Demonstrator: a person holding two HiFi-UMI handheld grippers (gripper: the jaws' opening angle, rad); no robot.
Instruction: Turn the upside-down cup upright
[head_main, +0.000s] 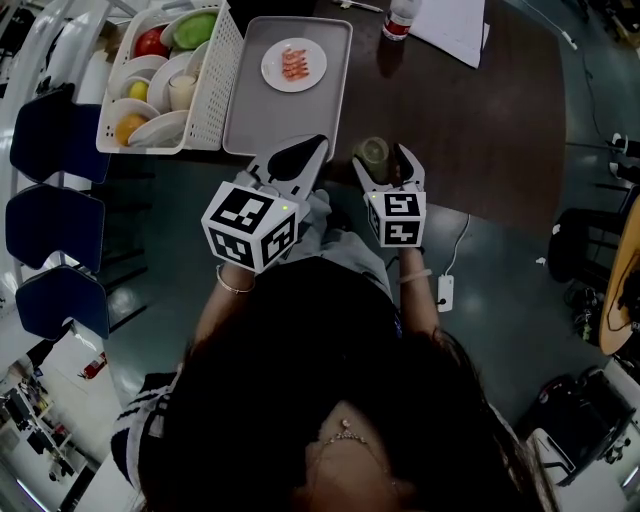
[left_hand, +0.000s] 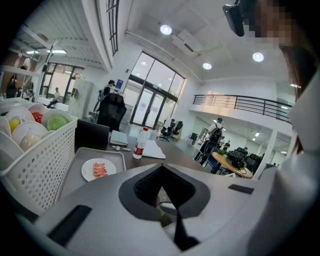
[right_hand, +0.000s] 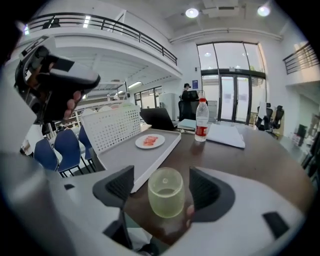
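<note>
Head view, cup (head_main: 374, 152) on dark worktop (head_main: 480, 120) between wide-apart jaws of right hand-held gripper (head_main: 386, 168), neither touching it, grey tray (head_main: 260, 100) just beside, left hand-held gripper (head_main: 298, 152) jaws together at tray's near edge.

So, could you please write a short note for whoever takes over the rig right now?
Left gripper: shut, empty, by the near edge of the grey tray.
Right gripper: open, one jaw on either side of the cup, pads not touching it.
Cup: translucent yellow-green, on the dark table just right of the tray, apparently base up.
Done: right gripper is lined up on the cup.
Left: close on the cup, lift it, turn it over and set it down upright.
</note>
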